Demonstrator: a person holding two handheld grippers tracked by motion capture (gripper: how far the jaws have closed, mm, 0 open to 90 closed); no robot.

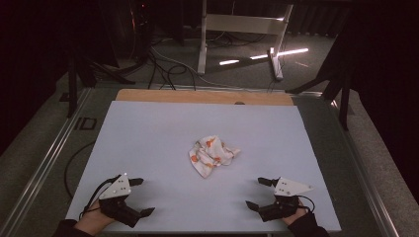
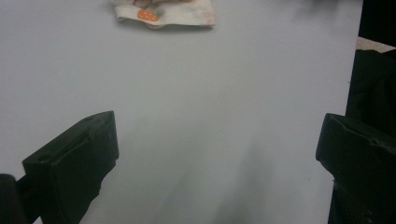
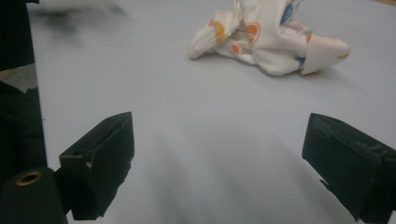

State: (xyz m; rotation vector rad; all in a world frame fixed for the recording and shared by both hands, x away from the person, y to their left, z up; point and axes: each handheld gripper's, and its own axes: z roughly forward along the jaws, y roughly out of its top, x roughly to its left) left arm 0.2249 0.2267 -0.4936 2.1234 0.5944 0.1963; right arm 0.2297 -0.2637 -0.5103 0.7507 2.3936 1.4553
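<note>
Lying nearest the camera, spanning the wooden table (image 1: 148, 95): pale grey mat (image 1: 163, 133). Resting near its front edge, left gripper (image 1: 140, 196) and right gripper (image 1: 258, 193), each with jaws spread wide, grasping nothing. Sitting crumpled at mid-mat, well apart from both grippers: white cloth with orange prints (image 1: 212, 154).
</note>
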